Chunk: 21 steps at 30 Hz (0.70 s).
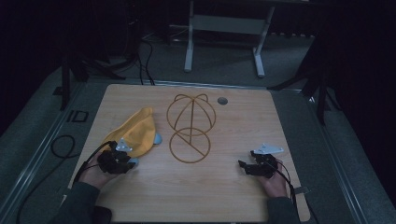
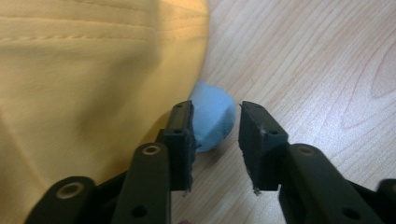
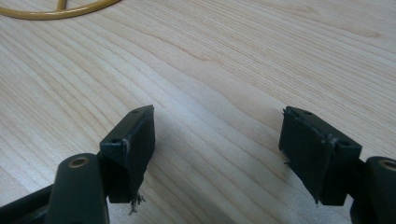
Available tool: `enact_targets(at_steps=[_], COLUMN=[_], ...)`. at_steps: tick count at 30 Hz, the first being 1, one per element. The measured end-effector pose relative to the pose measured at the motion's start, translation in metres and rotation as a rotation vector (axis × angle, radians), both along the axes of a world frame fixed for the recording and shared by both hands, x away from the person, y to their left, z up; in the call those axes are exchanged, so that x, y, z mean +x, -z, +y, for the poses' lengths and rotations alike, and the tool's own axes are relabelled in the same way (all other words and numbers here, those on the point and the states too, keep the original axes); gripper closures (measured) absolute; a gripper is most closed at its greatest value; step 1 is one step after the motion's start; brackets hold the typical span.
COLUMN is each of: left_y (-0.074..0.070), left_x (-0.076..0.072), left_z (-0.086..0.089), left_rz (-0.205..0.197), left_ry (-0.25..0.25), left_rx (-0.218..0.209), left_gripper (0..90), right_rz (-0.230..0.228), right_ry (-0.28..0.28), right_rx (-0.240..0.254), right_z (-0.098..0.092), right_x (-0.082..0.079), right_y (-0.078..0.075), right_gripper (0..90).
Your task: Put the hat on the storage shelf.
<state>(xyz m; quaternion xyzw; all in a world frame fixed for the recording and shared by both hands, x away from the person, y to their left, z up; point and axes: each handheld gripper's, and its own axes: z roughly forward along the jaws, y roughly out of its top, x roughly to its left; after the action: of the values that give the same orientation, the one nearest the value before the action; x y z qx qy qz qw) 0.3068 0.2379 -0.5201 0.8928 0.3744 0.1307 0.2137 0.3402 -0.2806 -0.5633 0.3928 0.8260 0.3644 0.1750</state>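
My left gripper [image 1: 122, 160] sits at about eight o'clock on the table [image 1: 224, 196], low over the wood, held in my left hand [image 1: 95, 173]. Its fingers [image 2: 183, 140] are spread a little, with a small blue lump [image 2: 212, 116] lying between and just past their tips; I cannot tell whether either one touches it. Just to eleven o'clock of that lump, the yellow cloth [image 2: 93, 74] lies on the wood, its edge over part of the blue piece.

My right gripper [image 1: 250, 166] rests at about four o'clock in my right hand [image 1: 275, 182], well apart from the left one. Its fingers [image 3: 133, 144] are spread wide over bare wood, pinching nothing.

Farther out, near the middle of the table, lies a yellow wire frame [image 1: 190, 128] made of two rings, one beyond the other, with a straight bar across them. Past it, toward one o'clock, a small grey disc [image 1: 222, 100] sits in the tabletop.
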Motion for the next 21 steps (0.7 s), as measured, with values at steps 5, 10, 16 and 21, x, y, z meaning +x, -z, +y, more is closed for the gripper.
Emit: enact_targets(at_steps=[5, 10, 16, 21], left_y=[0.004, 0.008, 0.01, 0.011], left_x=[0.005, 0.007, 0.009, 0.009], left_z=[0.002, 0.001, 0.001, 0.0], left_rz=[0.013, 0.031, 0.045, 0.053], left_ry=[-0.008, -0.005, -0.004, 0.01], left_rx=[0.005, 0.015, 0.01, 0.014], left_gripper=[62.1, 61.6, 60.1, 54.9], right_rz=[0.0, 0.0, 0.001, 0.001], right_ry=[0.0, 0.0, 0.001, 0.001], right_rx=[0.0, 0.0, 0.0, 0.0], right_z=[0.0, 0.0, 0.0, 0.0], right_x=[0.0, 0.0, 0.0, 0.0], right_y=[0.0, 0.0, 0.0, 0.0], right_gripper=[26.8, 26.8, 26.8, 26.8])
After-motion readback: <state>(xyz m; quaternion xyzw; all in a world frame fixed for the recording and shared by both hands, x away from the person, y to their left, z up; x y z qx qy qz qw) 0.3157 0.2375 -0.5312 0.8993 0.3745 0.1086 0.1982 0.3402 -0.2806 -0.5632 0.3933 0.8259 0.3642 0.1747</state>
